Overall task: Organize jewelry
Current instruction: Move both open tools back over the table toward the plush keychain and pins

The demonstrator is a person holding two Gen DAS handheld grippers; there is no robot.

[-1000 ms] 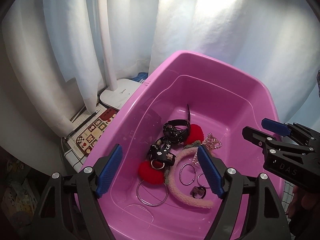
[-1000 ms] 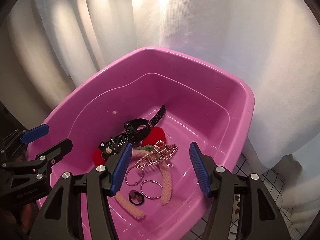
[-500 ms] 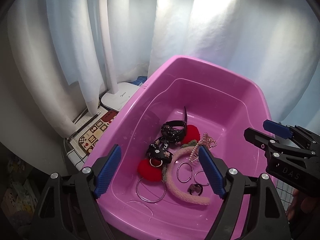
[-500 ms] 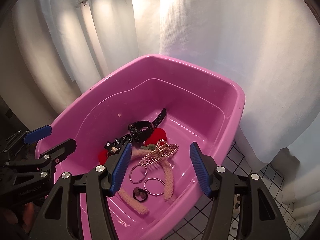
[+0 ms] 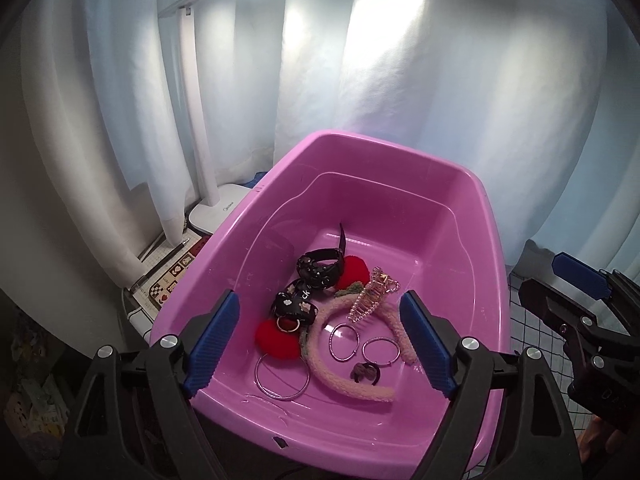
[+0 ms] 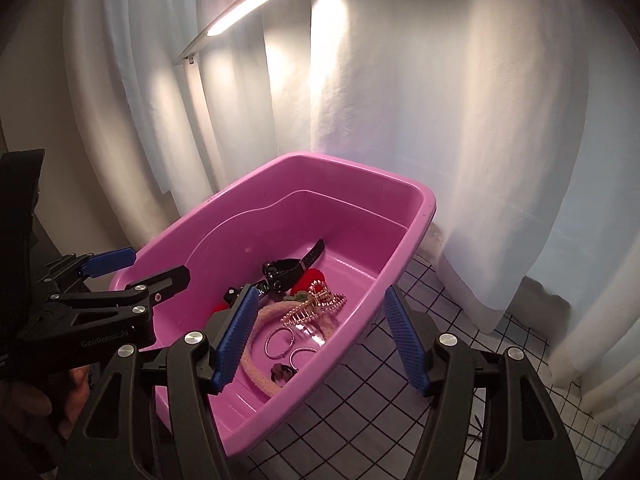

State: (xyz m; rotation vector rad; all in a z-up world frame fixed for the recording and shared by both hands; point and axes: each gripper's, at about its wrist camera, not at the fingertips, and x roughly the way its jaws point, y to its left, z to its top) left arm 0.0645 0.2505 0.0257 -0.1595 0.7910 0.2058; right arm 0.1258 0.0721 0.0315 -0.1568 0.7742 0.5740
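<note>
Pink tub (image 5: 460, 216) holds the jewelry below both opening, empty hand-held grippers: left (image 5: 320, 344), right (image 6: 320, 332). Inside: three silver hoops (image 5: 343, 341), one fuzzy headband (image 5: 340, 376), one claw clip (image 5: 370, 296).

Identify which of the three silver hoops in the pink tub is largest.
The silver hoop lying alone at the near-left, below the red pompom; the other two hoops sit side by side within the fuzzy headband's curve.

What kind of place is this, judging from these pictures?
Probably a small home tabletop or recording corner rather than a shop. A pink plastic tub of hair accessories and rings sits on a grid-patterned cloth, beside a white LED desk lamp, with white curtains hung close behind.
</note>
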